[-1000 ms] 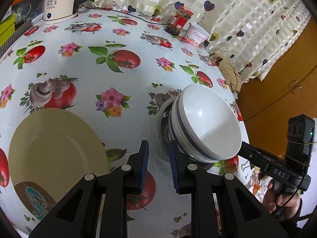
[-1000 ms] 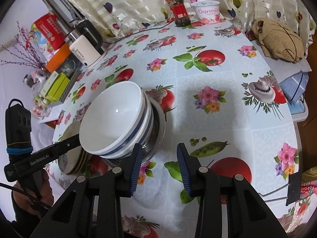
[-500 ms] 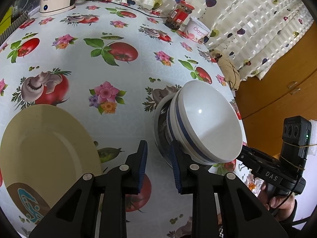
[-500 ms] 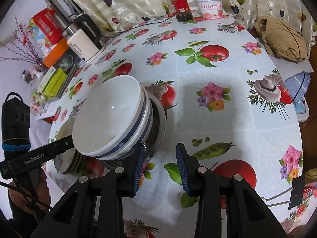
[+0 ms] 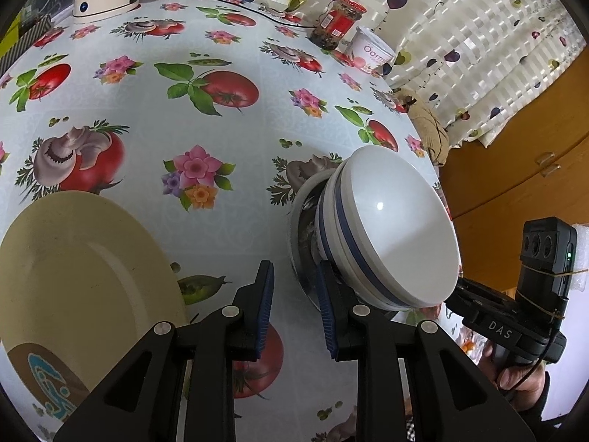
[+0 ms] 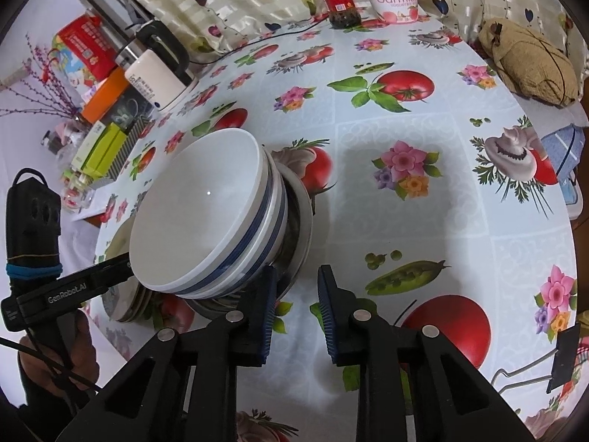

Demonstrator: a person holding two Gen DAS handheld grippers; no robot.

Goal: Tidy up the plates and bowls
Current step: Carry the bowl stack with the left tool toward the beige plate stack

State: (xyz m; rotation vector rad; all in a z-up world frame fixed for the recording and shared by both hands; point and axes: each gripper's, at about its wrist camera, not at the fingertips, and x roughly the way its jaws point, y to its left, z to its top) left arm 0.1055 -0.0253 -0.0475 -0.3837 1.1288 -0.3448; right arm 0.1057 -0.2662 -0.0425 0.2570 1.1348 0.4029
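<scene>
While both grippers flank the stacked white bowls [image 5: 390, 235], neither pinches anything: left gripper [image 5: 294, 309] jaws narrowly apart over bare tablecloth [image 5: 228, 118], right gripper [image 6: 294, 309] jaws just closed further, nothing between them. Bowls, blue-banded, sit nested in a metal dish [image 6: 298, 221]; cream plate [image 5: 73, 276] lies left. Readable: "Oarmilk" on yogurt tub [image 6: 394, 2], "GenRobot.AI" and "DAS" on the gripper bodies.
</scene>
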